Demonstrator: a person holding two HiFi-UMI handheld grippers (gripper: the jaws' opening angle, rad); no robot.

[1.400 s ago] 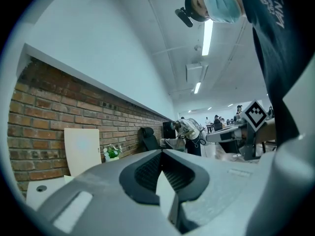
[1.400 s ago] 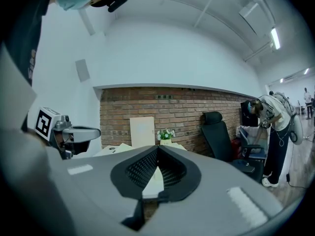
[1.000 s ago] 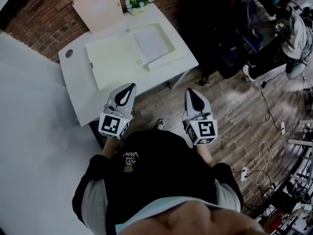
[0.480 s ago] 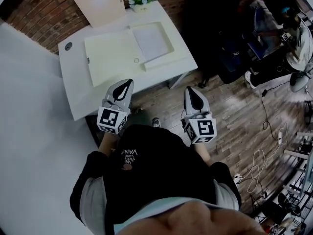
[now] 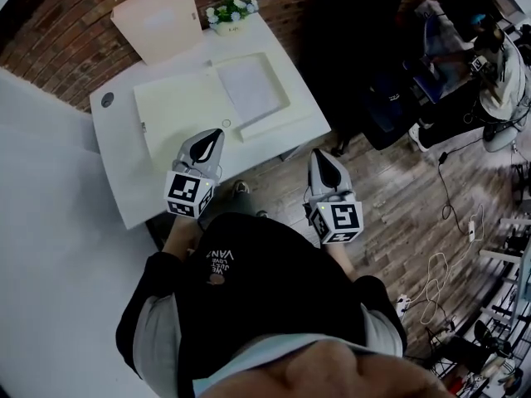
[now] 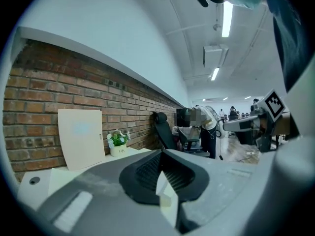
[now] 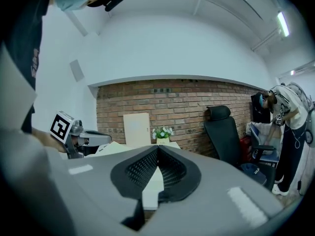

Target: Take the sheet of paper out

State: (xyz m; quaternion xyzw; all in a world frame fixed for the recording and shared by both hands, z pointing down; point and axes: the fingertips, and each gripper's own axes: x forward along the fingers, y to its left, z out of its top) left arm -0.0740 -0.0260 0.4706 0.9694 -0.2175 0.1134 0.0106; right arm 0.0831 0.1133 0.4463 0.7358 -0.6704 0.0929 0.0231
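1. A pale sheet of paper (image 5: 249,85) lay flat inside a shallow cream tray (image 5: 280,116). The tray sat on the right half of a white table (image 5: 124,177).
2. The tray's flat cream lid (image 5: 178,114) lay open across the middle of the table, with its edge touching the tray.
3. The left gripper (image 5: 215,132) was held above the table's near edge, with its tip over the near end of the lid. Its jaws were pressed together with nothing between them.
4. The right gripper (image 5: 319,153) was off the table, just past its near right corner and above a wooden floor (image 5: 390,197). Its jaws were also closed together and empty.
5. At the table's far edge, a cream board (image 5: 158,25) leaned upright against a brick wall (image 5: 50,36). A small pot of white flowers (image 5: 226,10) stood just beside the board.
6. A small round dark hole (image 5: 107,99) marked the table's far left corner.
7. Well beyond the table's right side, a person (image 5: 502,52) bent over some equipment.
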